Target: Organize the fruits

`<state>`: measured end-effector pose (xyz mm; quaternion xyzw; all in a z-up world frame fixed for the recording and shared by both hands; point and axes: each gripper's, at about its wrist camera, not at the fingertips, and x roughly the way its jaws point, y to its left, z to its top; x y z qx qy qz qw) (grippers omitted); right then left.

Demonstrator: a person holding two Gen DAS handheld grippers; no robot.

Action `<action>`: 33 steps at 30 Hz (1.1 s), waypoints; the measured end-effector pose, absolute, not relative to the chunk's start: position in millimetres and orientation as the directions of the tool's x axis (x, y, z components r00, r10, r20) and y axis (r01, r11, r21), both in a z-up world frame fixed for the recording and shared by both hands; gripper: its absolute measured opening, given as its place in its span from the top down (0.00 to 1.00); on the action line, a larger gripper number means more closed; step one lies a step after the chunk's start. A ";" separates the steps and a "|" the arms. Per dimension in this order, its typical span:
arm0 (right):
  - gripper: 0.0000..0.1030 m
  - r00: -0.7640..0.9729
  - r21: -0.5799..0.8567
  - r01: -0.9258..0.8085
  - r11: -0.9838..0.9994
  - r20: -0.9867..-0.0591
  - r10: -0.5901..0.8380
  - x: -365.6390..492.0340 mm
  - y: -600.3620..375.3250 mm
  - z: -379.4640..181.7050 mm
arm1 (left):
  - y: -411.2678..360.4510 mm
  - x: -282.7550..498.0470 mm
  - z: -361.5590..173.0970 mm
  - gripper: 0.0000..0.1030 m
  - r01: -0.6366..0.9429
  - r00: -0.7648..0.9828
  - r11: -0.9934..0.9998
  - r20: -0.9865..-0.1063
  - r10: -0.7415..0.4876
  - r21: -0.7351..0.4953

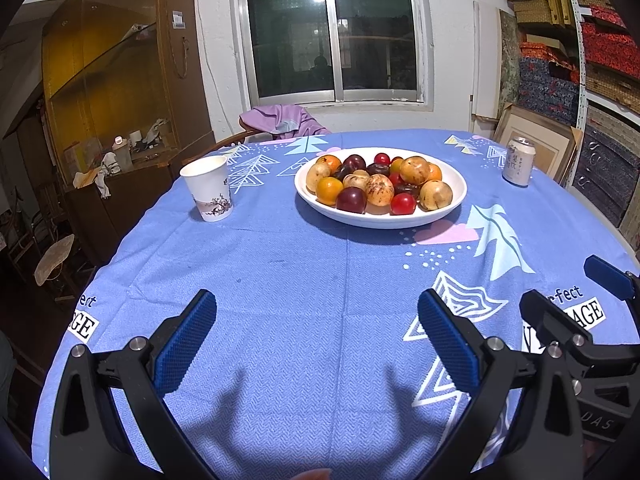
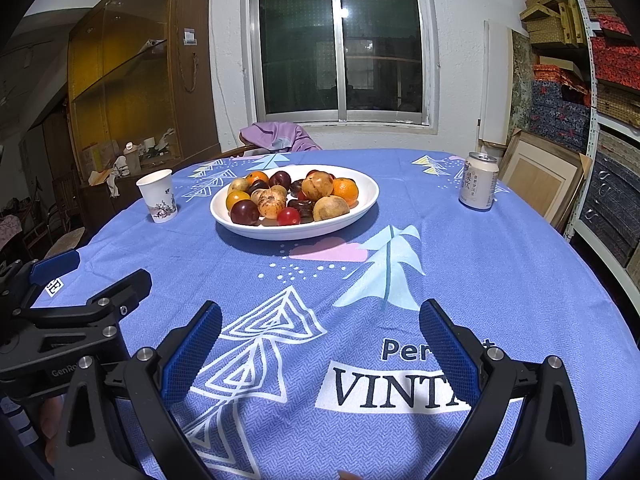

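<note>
Blue tablecloth (image 1: 288, 264) printed with pale trees and leaves is covering the round table in a cluttered room, and both tools are hovering low over its near edge.

Left gripper (image 1: 316, 334) is holding its blue-padded fingers (image 1: 184, 344) spread wide apart with nothing between them, only bare cloth and their own shadow showing in the gap. Just to its right, the right gripper (image 2: 320, 336) is hanging at about the same height, its pads (image 2: 448, 354) likewise parted and pinching nothing, above the printed "VINT" lettering (image 2: 384, 390). Each tool is showing at the edge of the other's view, side by side and not touching.

Farther out, well apart from both tools, the white plate (image 1: 456, 196) is sitting near the middle of the table, slightly left of the right gripper's line and slightly right of the left one's. Fruits (image 1: 378, 184) are lying heaped inside it: brownish speckled round ones, oranges, dark plums and small red ones, all pressing against each other.

Left of the plate, a paper cup (image 1: 208, 188) is standing upright near the table's left edge. Right of the plate, a silver drink can (image 1: 519, 162) is standing upright near the far right edge.

Beyond the table, a chair draped with purple cloth (image 1: 280, 118) is facing the sliding window (image 1: 332, 32), a glass-fronted wooden cabinet (image 1: 120, 64) is filling the left wall, and shelves of boxes (image 1: 600, 52) are lining the right.
</note>
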<state>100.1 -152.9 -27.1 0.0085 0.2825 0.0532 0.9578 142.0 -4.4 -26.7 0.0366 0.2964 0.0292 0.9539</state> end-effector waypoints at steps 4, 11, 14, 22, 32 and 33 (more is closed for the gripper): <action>0.03 0.835 0.046 -0.098 0.994 -0.540 0.107 100.2 -151.9 -27.0 | -4.8 141.9 -27.1 0.04 -0.033 0.822 0.996 -0.565 0.076 0.086; 0.03 0.835 0.047 -0.098 0.994 -0.539 0.108 100.2 -152.1 -27.0 | -3.1 141.2 -27.8 0.04 -0.024 0.822 0.998 -0.567 0.056 0.064; 0.03 0.835 0.048 -0.097 0.994 -0.540 0.108 100.2 -152.2 -27.1 | -3.3 139.6 -26.9 0.04 -0.028 0.829 0.998 -0.557 0.058 0.061; 0.03 0.835 0.048 -0.099 0.994 -0.539 0.109 99.6 -149.2 -26.5 | -2.1 141.9 -24.7 0.04 -0.029 0.827 0.997 -0.559 0.060 0.065; 0.03 0.835 0.048 -0.099 0.994 -0.540 0.109 99.5 -149.0 -26.7 | -1.3 143.1 -25.2 0.04 -0.028 0.822 0.998 -0.567 0.057 0.060; 0.03 0.835 0.049 -0.099 0.994 -0.540 0.109 99.5 -148.6 -26.6 | -1.4 143.1 -25.3 0.04 -0.028 0.821 0.998 -0.567 0.058 0.061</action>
